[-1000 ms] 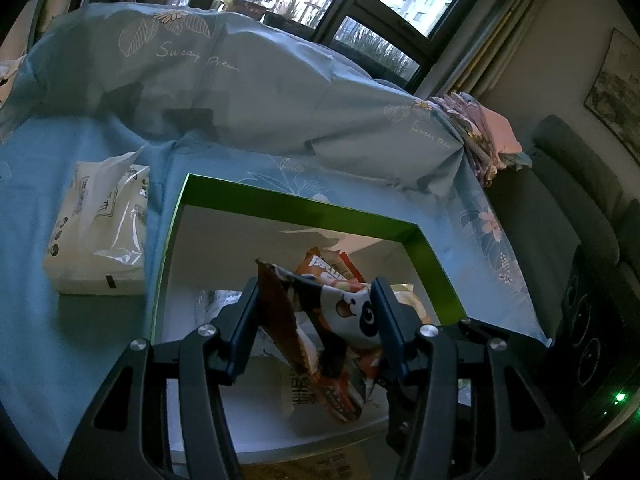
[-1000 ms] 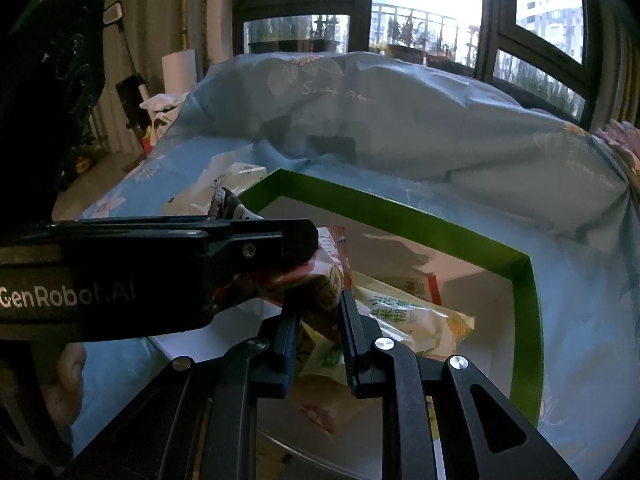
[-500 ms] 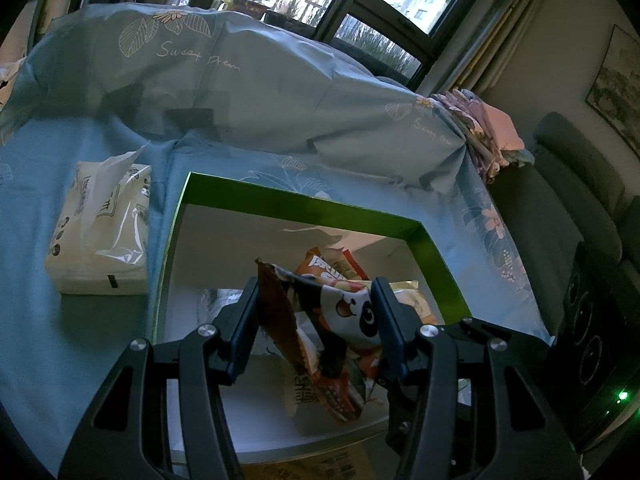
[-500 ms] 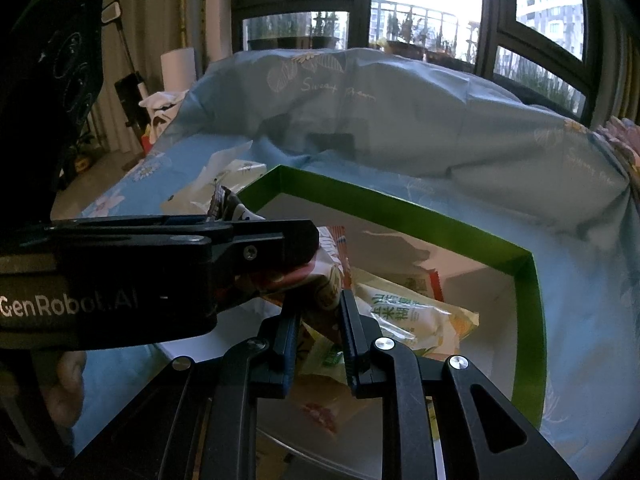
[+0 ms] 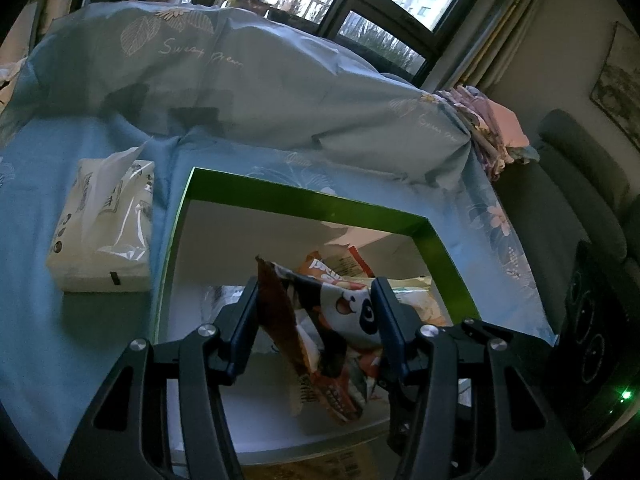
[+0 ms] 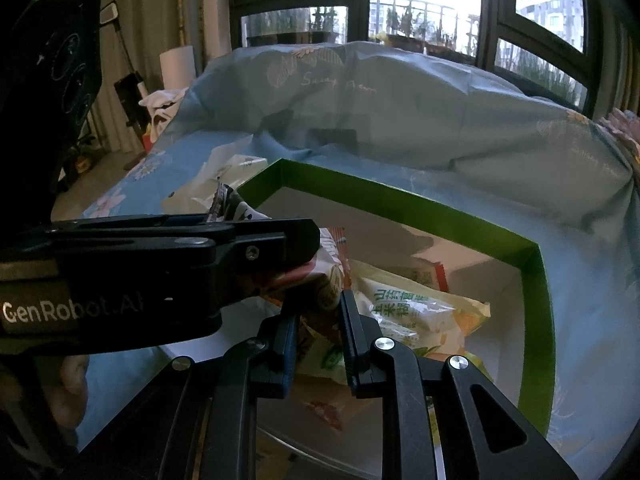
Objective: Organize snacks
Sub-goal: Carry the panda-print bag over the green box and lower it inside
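The left gripper (image 5: 314, 300) grasps a panda snack bag (image 5: 320, 320) between its fingers above the green-rimmed box (image 5: 304, 204), while the right gripper (image 6: 318, 316) is clenched on the same bag's lower end, over the other snacks (image 6: 416, 312) lying in the box.

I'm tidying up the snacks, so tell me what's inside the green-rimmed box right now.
Inside the green-rimmed box: an orange packet and a pale yellow-green packet. The panda snack bag in the left gripper hides what lies beneath.
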`<state>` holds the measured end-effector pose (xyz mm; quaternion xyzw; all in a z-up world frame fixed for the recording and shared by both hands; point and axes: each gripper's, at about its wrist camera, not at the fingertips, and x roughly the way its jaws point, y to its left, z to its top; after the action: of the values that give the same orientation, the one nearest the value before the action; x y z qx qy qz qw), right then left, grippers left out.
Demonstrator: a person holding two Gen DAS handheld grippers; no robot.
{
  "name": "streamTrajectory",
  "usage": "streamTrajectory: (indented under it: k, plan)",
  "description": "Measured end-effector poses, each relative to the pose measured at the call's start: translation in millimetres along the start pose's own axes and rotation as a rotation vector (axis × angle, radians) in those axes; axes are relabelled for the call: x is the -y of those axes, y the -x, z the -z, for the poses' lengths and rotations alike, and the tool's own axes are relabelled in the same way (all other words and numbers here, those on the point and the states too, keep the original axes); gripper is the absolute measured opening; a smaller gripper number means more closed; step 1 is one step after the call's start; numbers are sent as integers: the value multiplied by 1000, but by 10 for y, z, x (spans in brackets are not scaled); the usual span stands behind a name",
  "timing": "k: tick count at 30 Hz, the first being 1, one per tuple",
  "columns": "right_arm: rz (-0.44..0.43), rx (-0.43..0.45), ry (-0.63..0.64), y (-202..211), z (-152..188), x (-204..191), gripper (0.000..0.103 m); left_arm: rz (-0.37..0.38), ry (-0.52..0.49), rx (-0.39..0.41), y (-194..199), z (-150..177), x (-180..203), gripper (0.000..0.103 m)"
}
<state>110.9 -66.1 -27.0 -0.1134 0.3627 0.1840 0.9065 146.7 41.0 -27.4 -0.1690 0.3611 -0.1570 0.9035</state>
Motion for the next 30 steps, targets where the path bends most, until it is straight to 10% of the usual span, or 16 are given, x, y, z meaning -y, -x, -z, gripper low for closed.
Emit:
streamTrajectory:
  k: [15, 30]
  plan:
    - [-13, -22, -17, -20, -5, 4, 21, -28, -26, -3, -30, 24, 39, 58]
    - [22, -29, -41, 34, 24, 41, 31, -36, -27, 2, 11, 45, 69, 83]
